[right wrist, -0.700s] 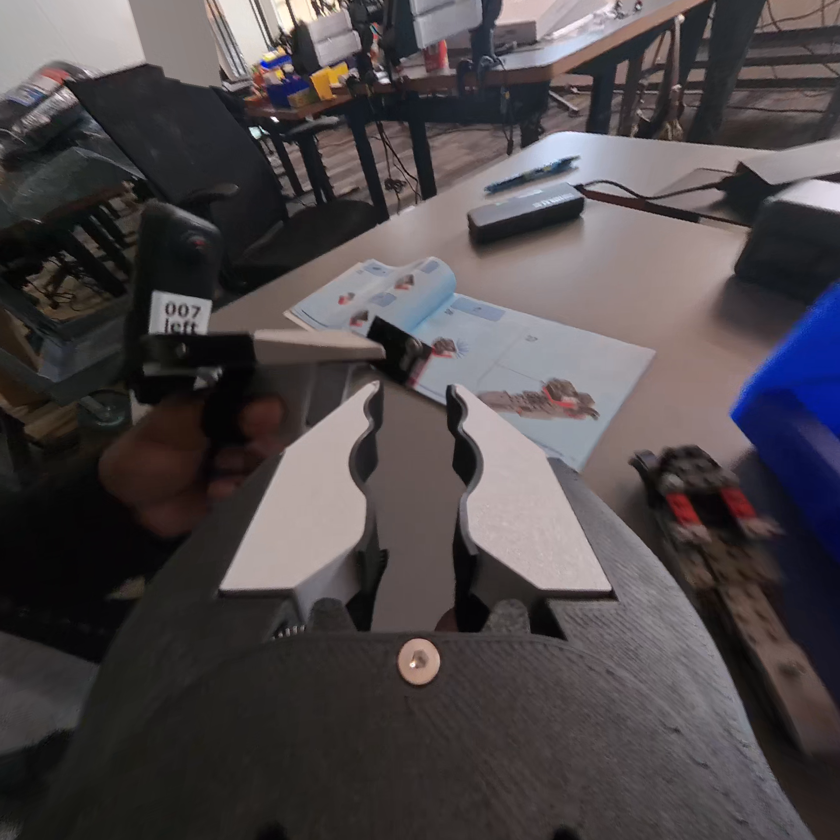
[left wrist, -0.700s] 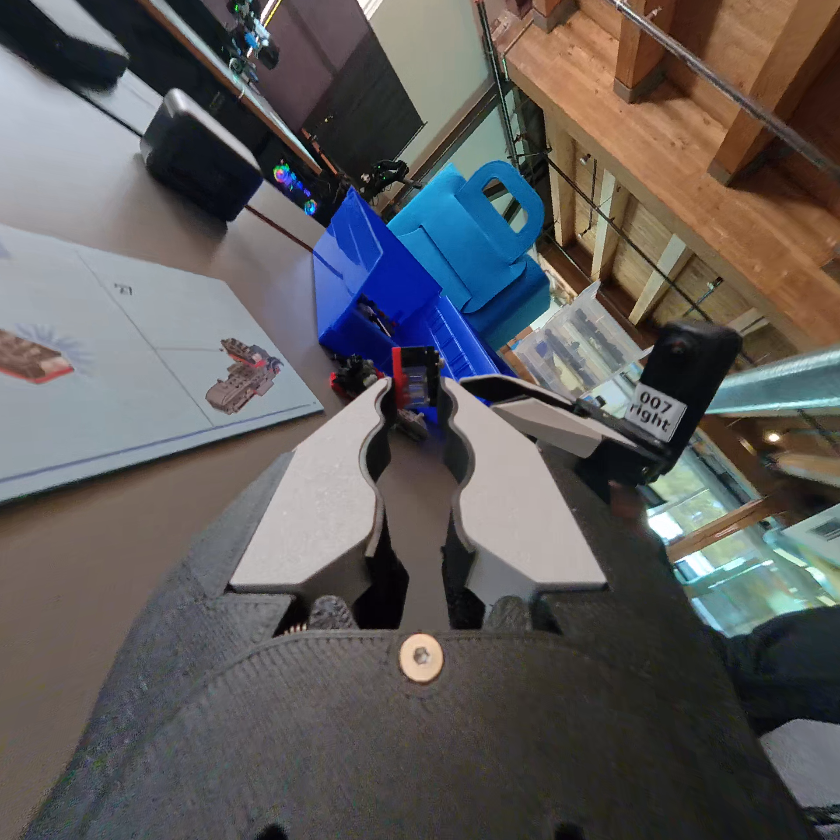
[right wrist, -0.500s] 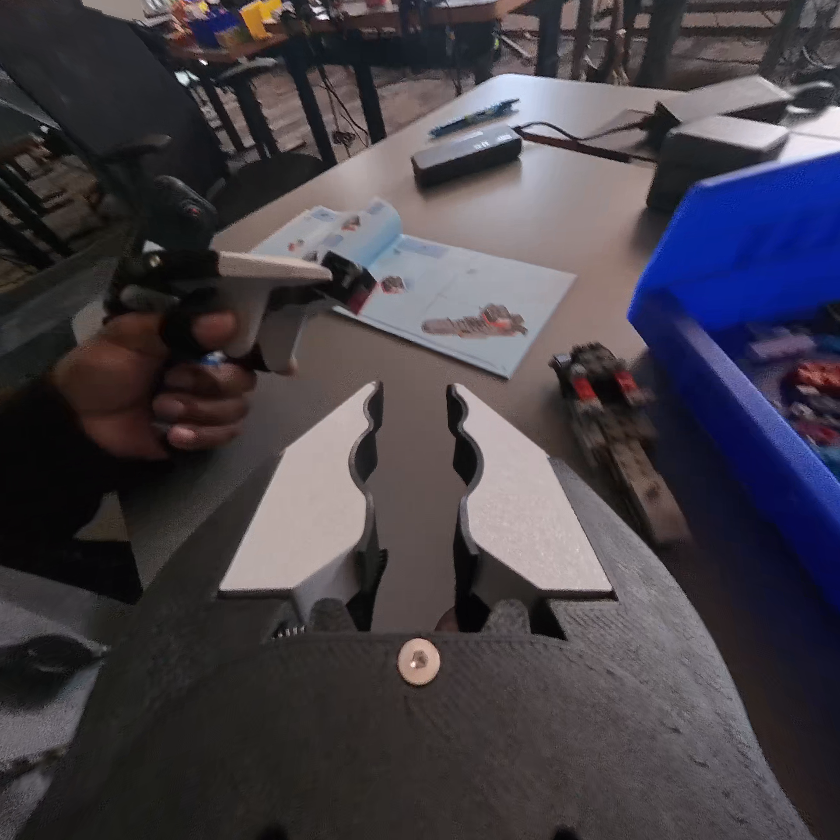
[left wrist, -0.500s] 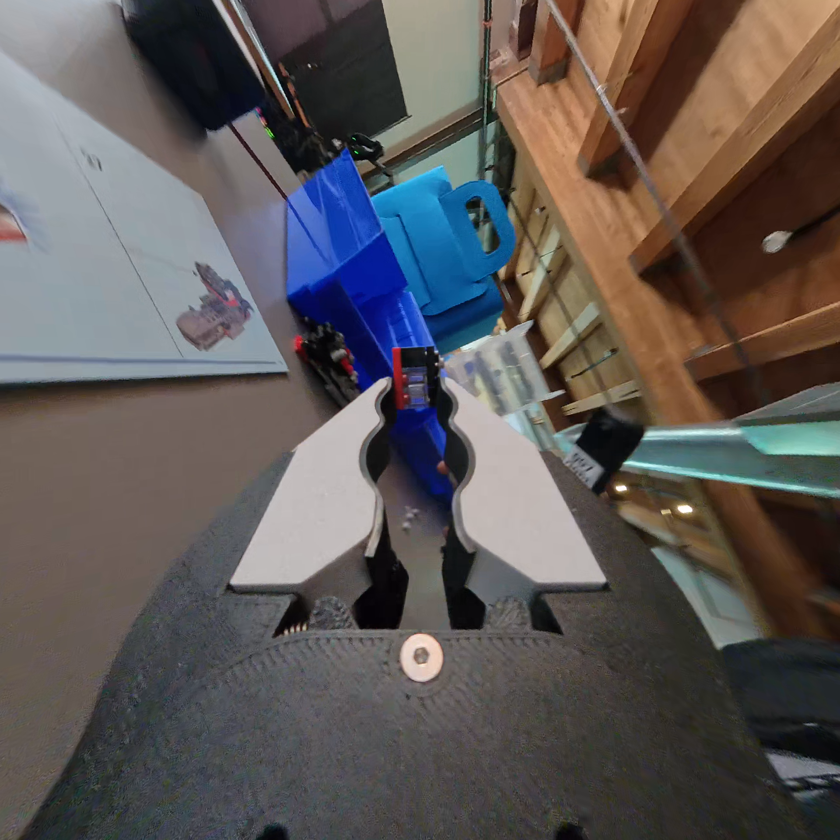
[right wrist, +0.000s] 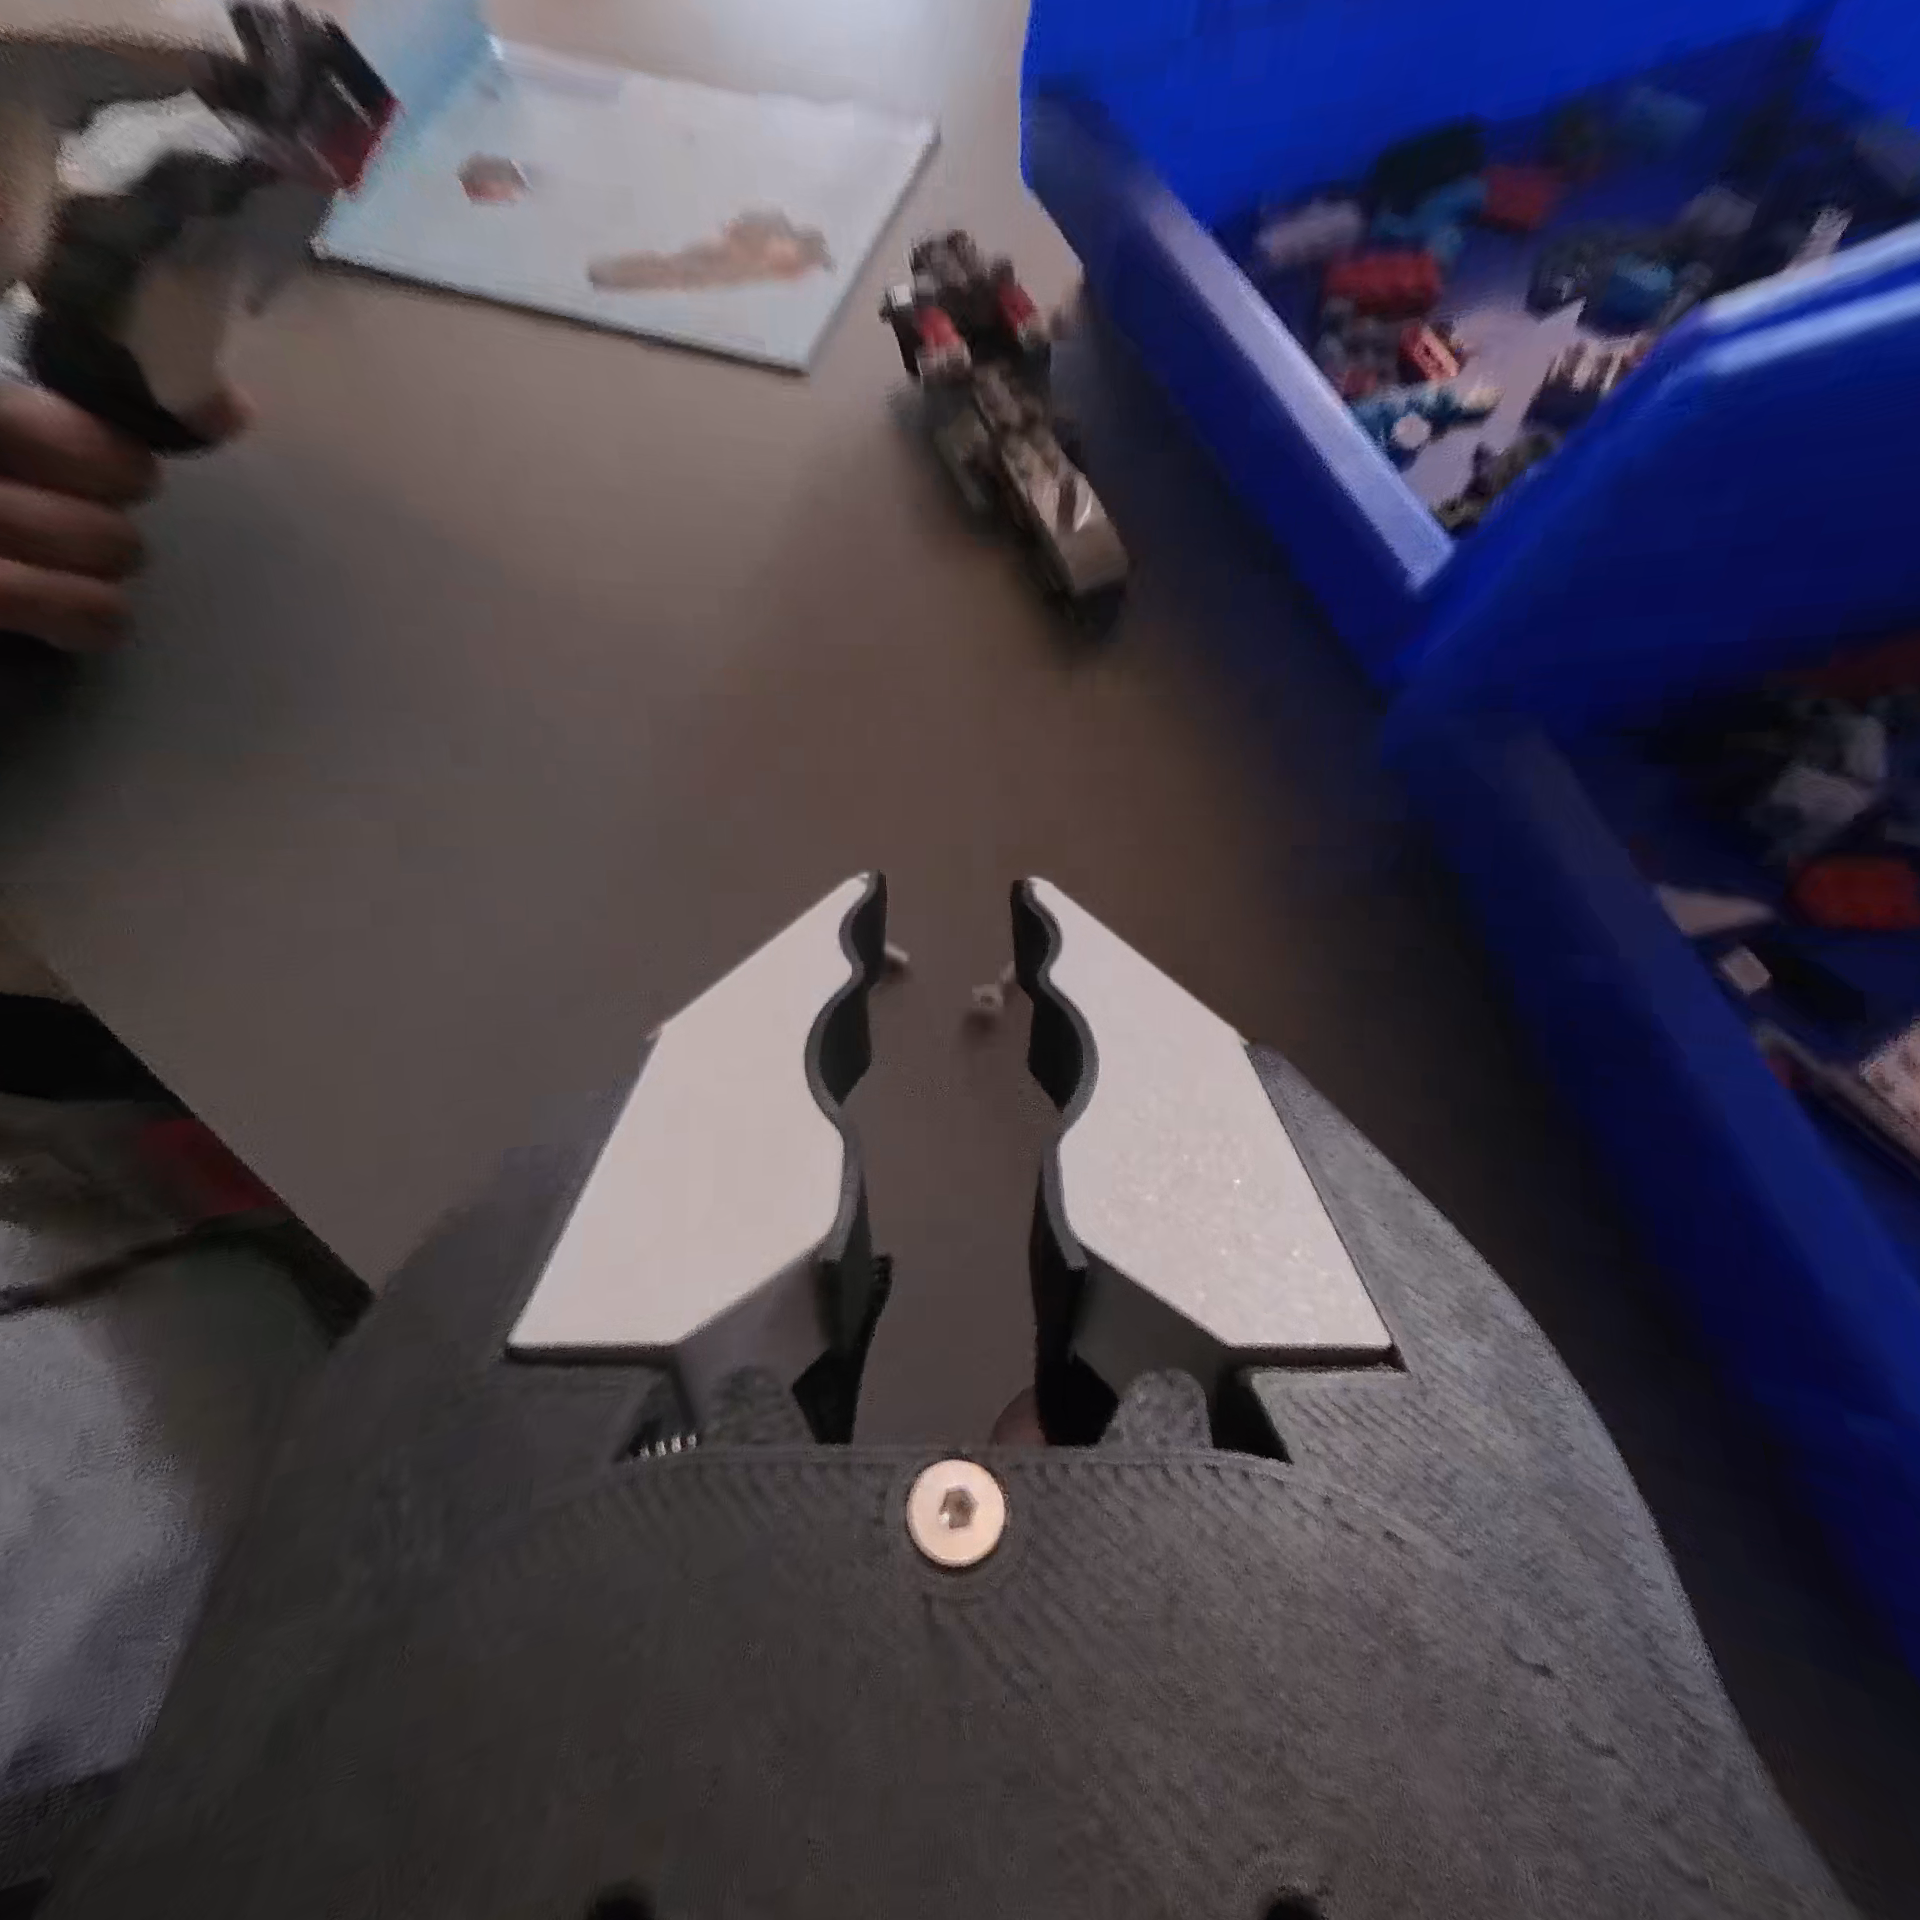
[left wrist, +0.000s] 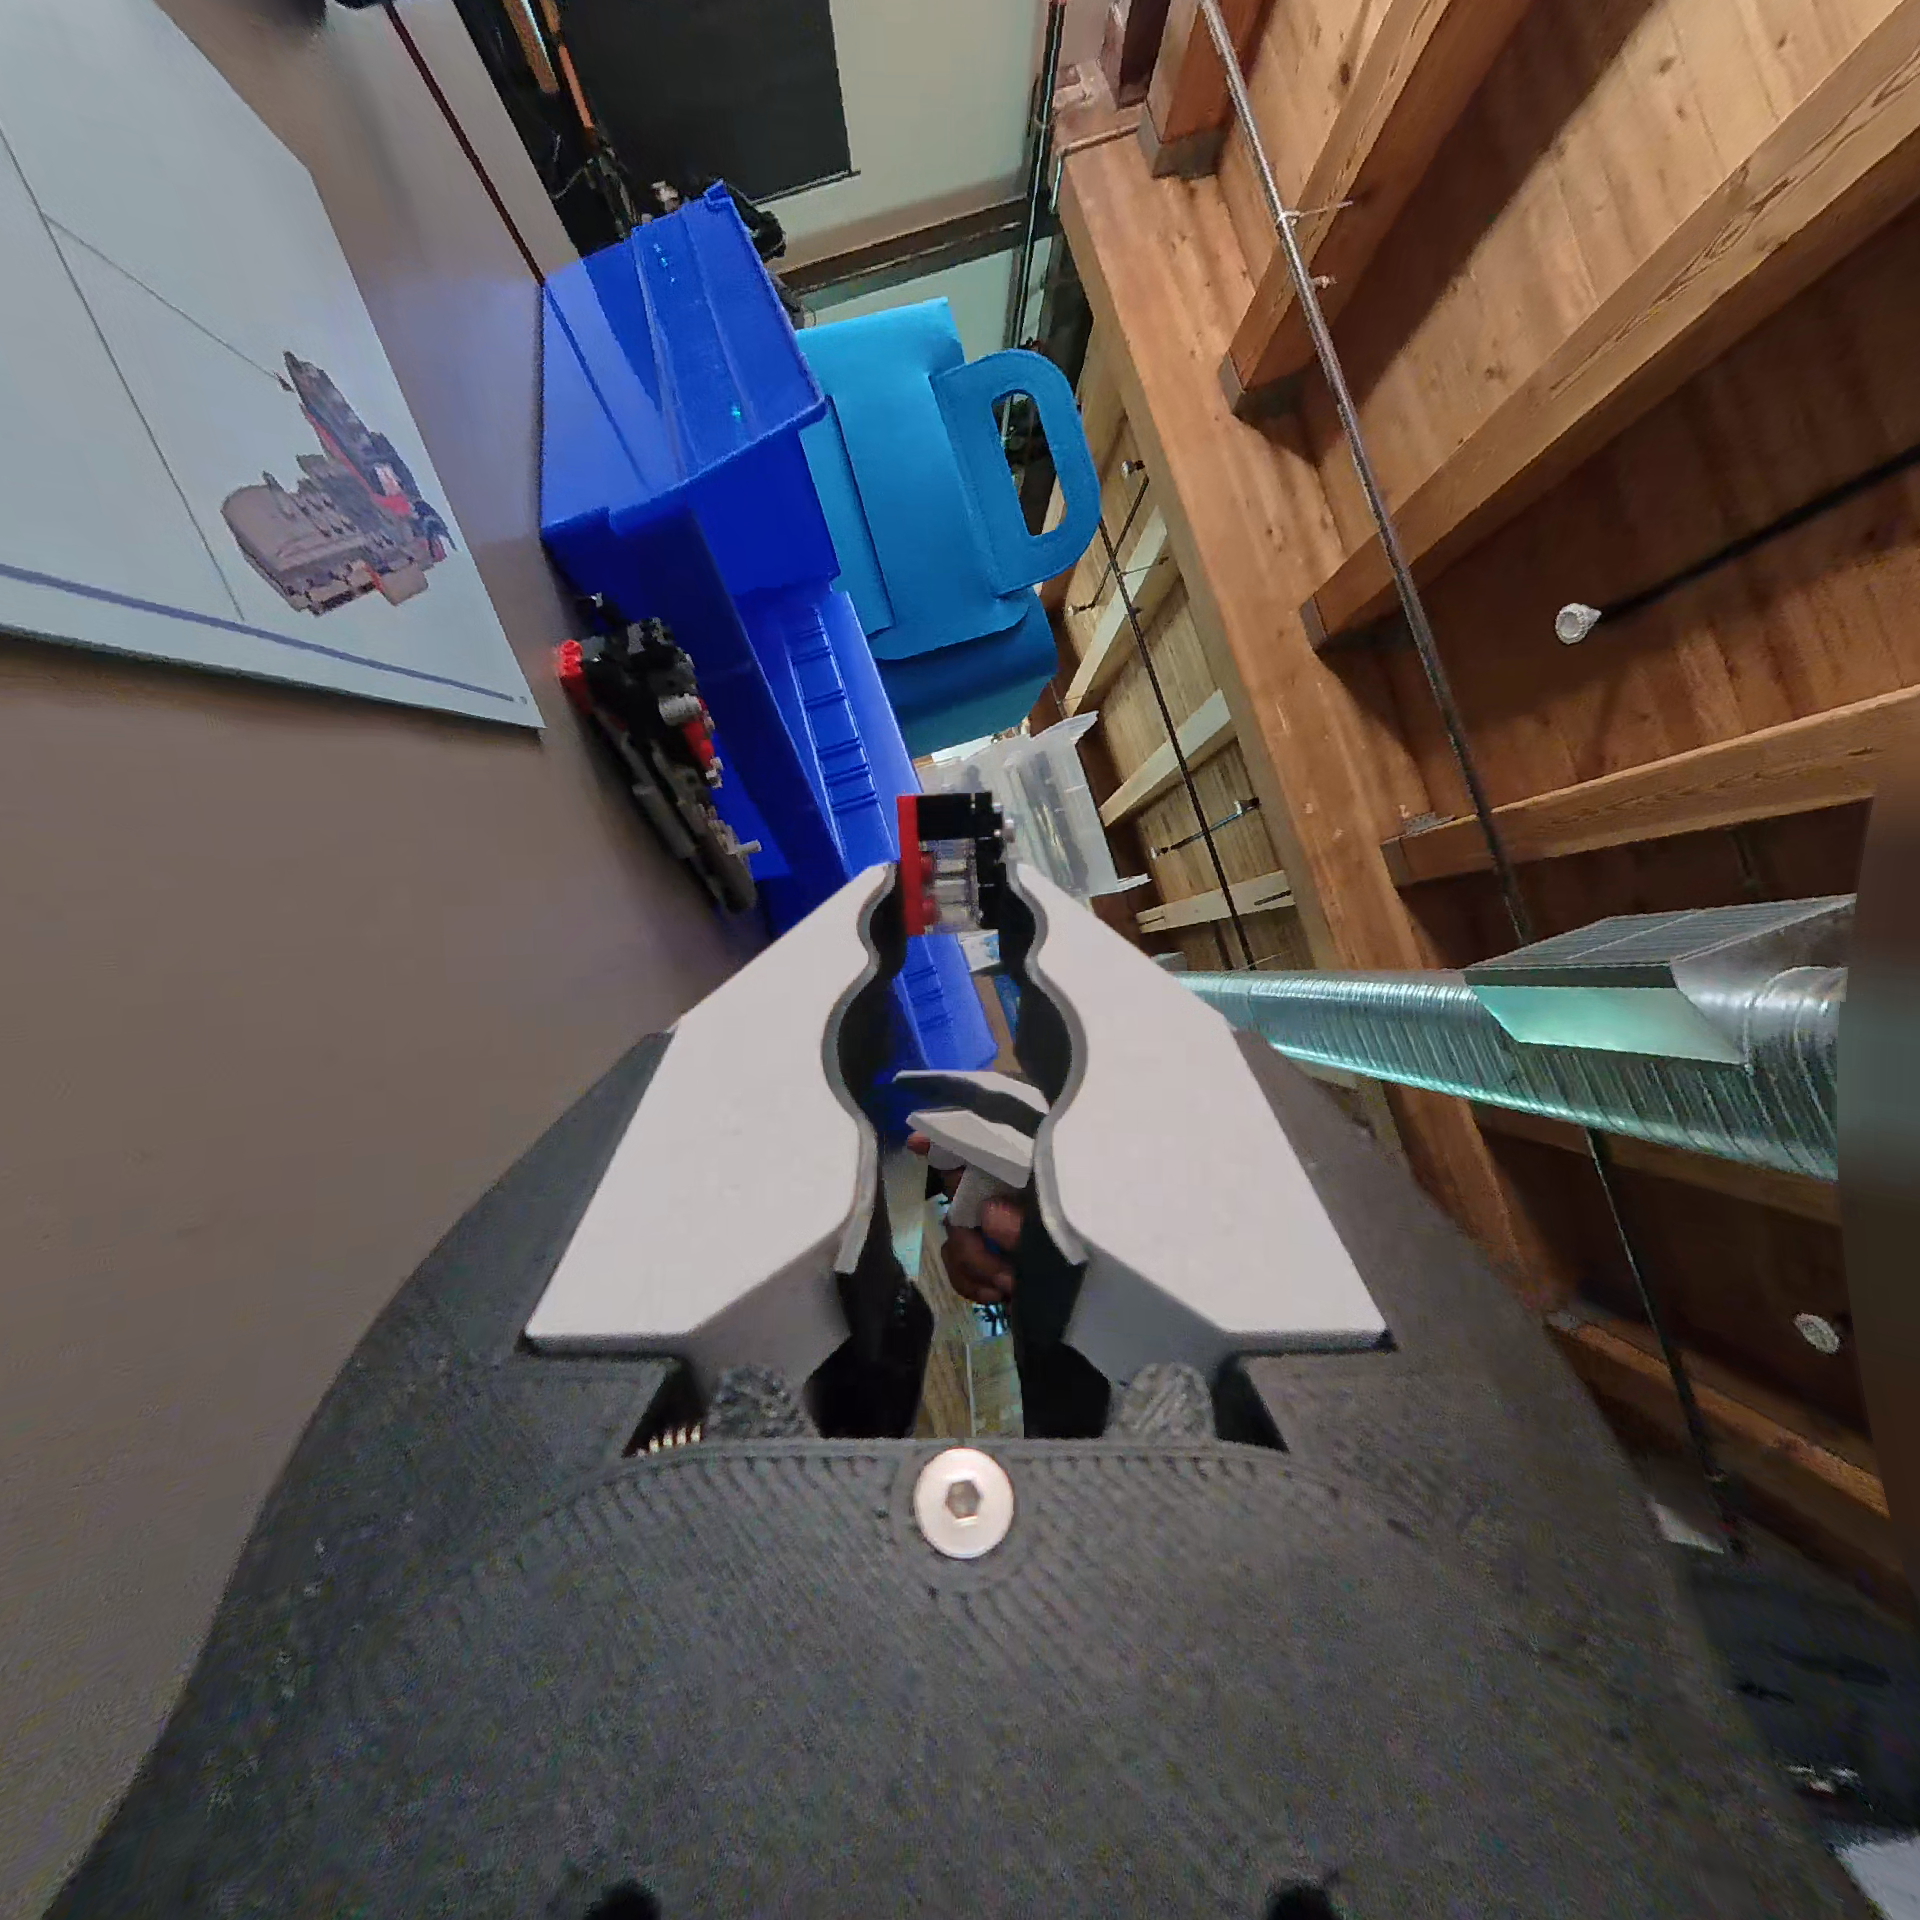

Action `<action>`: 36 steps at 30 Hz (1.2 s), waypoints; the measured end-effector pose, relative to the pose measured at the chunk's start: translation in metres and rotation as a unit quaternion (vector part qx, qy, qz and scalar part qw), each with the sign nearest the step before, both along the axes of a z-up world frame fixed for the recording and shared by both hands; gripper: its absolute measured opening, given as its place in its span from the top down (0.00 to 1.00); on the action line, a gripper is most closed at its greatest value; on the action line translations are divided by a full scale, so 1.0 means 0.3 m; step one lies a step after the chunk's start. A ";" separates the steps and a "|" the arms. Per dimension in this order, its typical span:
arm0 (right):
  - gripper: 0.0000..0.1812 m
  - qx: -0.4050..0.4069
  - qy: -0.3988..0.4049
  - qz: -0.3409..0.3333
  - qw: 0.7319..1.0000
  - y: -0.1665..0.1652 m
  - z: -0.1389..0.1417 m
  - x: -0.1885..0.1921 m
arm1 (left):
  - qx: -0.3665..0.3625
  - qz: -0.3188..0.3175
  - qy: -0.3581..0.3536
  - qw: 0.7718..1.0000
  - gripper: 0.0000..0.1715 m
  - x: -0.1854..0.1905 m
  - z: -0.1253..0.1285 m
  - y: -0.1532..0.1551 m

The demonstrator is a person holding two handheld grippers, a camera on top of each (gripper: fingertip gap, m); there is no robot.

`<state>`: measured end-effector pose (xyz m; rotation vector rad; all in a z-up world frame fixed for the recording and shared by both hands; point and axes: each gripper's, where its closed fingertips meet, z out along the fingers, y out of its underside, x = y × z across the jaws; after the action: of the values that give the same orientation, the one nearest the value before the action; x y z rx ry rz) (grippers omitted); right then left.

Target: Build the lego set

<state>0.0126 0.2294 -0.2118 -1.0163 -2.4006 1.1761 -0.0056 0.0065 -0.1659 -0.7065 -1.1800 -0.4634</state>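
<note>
My left gripper [left wrist: 951, 883] is shut on a small lego sub-assembly [left wrist: 951, 862] of red, black and clear pieces, held in the air and rolled sideways. It also shows blurred at the top left of the right wrist view [right wrist: 301, 94]. A partly built dark lego model [right wrist: 1003, 416] with red parts lies on the brown table beside the blue bins; it also shows in the left wrist view [left wrist: 665, 738]. My right gripper [right wrist: 948, 894] is open and empty, pointing down at the table [right wrist: 520, 727]. Two tiny light pieces [right wrist: 985, 995] lie on the table between its fingertips.
An open instruction booklet [right wrist: 665, 197] lies at the far left of the table. Two blue bins [right wrist: 1195, 312] with several loose lego pieces stand on the right. A light blue bag [left wrist: 966, 520] sits behind the bins. A hand [right wrist: 52, 499] grips the left gripper's handle. Tip to tip, the grippers are about 25 cm apart. The partly built dark lego model [right wrist: 1003, 416] is about equally far from each gripper, around 15 cm.
My right gripper has swung right and tilted down over the table near the bins. My left gripper has rolled further sideways, still holding the sub-assembly.
</note>
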 end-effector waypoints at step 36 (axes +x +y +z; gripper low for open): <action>0.98 0.061 0.005 0.050 0.997 -0.200 -0.146 0.012 | -0.021 -0.016 0.006 1.000 0.90 0.005 -0.009 0.028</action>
<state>0.0163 0.1693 -0.2557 -0.8591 -2.5079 1.0475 -0.0040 0.0149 -0.1685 -0.7650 -1.1716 -0.4616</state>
